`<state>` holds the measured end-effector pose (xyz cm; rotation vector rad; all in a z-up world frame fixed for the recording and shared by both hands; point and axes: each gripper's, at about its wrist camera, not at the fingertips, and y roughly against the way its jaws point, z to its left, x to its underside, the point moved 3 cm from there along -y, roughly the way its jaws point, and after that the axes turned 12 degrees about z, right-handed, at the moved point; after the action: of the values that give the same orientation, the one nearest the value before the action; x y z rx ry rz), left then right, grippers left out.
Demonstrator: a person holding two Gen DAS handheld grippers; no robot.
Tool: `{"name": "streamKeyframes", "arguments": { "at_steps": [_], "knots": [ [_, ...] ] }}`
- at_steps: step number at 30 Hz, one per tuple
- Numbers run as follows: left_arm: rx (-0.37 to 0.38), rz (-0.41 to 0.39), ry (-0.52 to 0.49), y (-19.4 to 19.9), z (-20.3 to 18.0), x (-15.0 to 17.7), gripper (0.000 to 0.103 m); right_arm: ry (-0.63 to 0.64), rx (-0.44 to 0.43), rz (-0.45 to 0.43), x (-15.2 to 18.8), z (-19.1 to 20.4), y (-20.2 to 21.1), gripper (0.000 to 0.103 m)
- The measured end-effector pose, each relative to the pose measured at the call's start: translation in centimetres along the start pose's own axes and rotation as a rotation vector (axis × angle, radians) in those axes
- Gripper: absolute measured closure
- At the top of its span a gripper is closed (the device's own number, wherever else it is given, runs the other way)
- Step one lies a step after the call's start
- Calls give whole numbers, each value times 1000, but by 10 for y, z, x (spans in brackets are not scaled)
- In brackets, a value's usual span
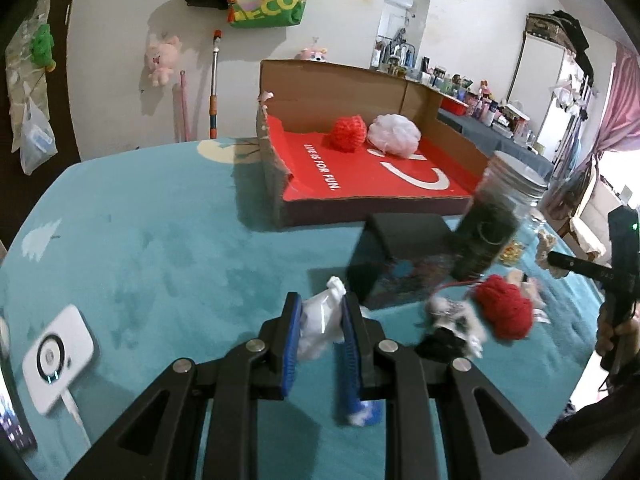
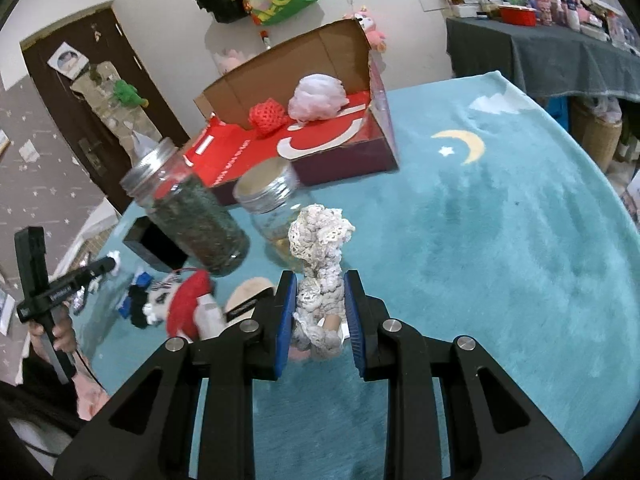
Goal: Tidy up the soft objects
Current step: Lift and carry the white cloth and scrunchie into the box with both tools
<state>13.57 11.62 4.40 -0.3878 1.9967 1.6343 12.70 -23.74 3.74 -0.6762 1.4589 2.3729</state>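
My left gripper (image 1: 320, 312) is shut on a white soft cloth piece (image 1: 320, 320), held above the teal blanket. My right gripper (image 2: 320, 292) is shut on a cream lace crocheted piece (image 2: 320, 248) that stands up between the blue pads. An open cardboard box (image 1: 276, 176) with a red floor holds a red mesh ball (image 1: 348, 130) and a white mesh puff (image 1: 394, 130); the box also shows in the right wrist view (image 2: 344, 160). A red yarn ball (image 1: 506, 306) and a black-and-white toy (image 1: 452, 324) lie right of the left gripper.
A tall jar of dark leaves (image 2: 192, 208), a short jar with a metal lid (image 2: 272, 200) and a black box (image 1: 400, 256) stand between the grippers and the cardboard box. A white device (image 1: 56, 360) lies at the left. The teal blanket (image 2: 500, 240) covers the table.
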Motion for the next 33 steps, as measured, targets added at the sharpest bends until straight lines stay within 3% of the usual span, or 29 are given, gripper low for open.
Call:
{"name": "streamKeyframes", "arguments": {
  "at_steps": [12,28,33],
  "knots": [
    [34,28,-104,-26,13,-40,81,116,74,44,-44,-10,-16,80],
    [79,2,-200,-21,-11,-110,81,252,14,42,-109,18,-19,80],
    [48,62,-169,-42,-19,-144,81,247,16,55,-147,30,-32,80]
  ]
}}
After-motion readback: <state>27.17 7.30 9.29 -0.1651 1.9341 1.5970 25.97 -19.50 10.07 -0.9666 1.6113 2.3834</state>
